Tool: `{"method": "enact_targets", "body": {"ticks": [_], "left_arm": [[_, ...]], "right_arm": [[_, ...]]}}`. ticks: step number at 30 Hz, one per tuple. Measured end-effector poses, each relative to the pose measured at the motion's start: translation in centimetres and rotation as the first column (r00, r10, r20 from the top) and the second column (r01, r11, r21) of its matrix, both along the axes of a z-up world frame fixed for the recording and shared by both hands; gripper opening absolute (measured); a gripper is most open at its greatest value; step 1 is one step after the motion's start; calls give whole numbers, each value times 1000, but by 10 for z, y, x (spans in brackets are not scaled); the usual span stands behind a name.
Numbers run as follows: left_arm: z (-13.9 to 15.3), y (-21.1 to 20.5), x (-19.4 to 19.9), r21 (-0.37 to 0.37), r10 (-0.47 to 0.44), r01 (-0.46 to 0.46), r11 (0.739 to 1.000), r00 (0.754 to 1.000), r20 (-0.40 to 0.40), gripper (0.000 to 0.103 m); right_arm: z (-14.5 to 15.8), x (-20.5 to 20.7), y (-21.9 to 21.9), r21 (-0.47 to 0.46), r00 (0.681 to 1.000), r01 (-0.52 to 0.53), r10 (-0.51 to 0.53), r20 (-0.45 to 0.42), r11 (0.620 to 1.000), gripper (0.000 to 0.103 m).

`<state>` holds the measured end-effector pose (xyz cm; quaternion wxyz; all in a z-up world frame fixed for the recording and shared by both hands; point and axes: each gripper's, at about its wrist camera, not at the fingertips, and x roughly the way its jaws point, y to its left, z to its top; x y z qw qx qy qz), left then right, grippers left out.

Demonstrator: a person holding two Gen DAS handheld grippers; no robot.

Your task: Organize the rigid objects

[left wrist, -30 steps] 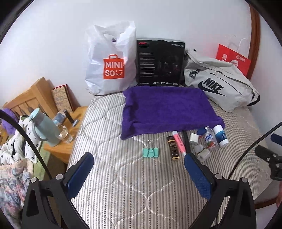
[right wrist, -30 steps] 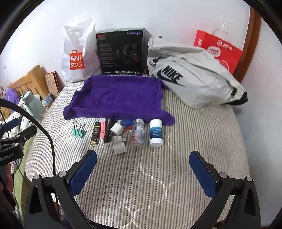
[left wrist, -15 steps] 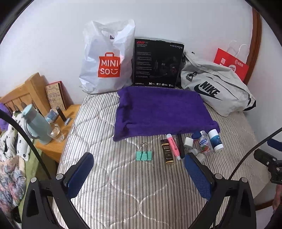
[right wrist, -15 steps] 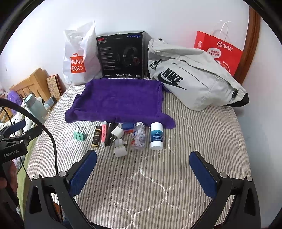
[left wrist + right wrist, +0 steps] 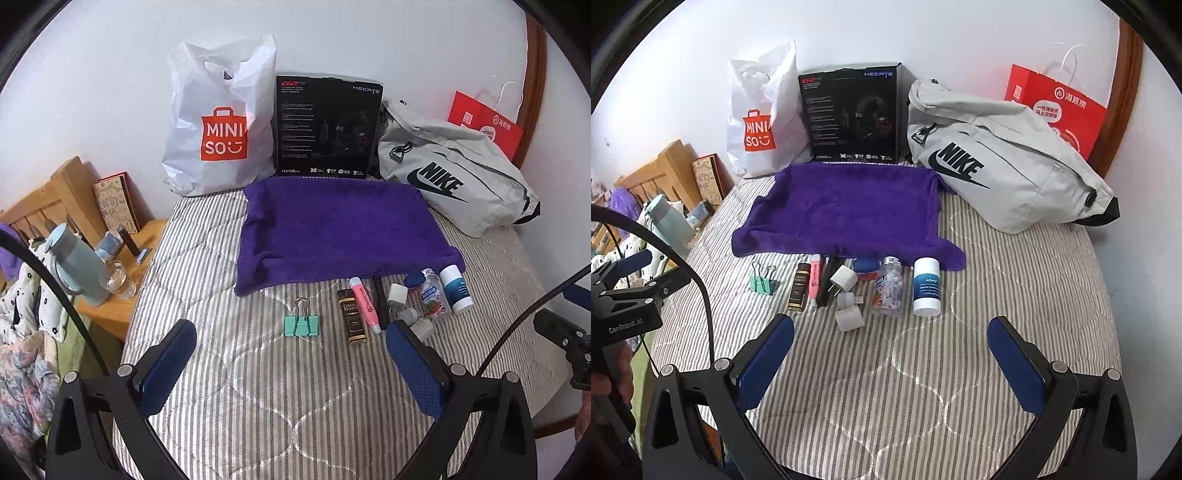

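striped mattress (image 5: 1015, 295) holds a clear bottle (image 5: 888, 291) of white tablets; both grippers' jaws spread, empty.

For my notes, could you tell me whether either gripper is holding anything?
Nothing is held: the left gripper and right gripper are both open above the mattress.

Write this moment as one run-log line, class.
left gripper: open, empty | right gripper: open, empty | small items: rowed before purple towel | towel: bare
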<state>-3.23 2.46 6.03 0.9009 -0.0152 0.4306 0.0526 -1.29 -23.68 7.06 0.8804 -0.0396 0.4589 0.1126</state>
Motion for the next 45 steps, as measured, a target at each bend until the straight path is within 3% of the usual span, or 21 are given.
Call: {"method": "enact_targets", "body": {"ticks": [31, 41, 45], "left_arm": [[1, -1, 0, -28, -5, 5, 1000, 1000, 0, 103], [-5, 2, 5, -28, 1, -1, 1000, 1000, -7, 103], [-23, 10, 14, -43, 22, -23, 999, 999, -32, 103]], "right_arm": [[-3, 0, 1, -17, 1000, 8, -8, -7, 1000, 103], [-7, 4, -2, -2, 1000, 12, -13, -14, 1000, 103], [-22, 13, -10, 36, 999, 20, -19, -42, 999, 103]]}}
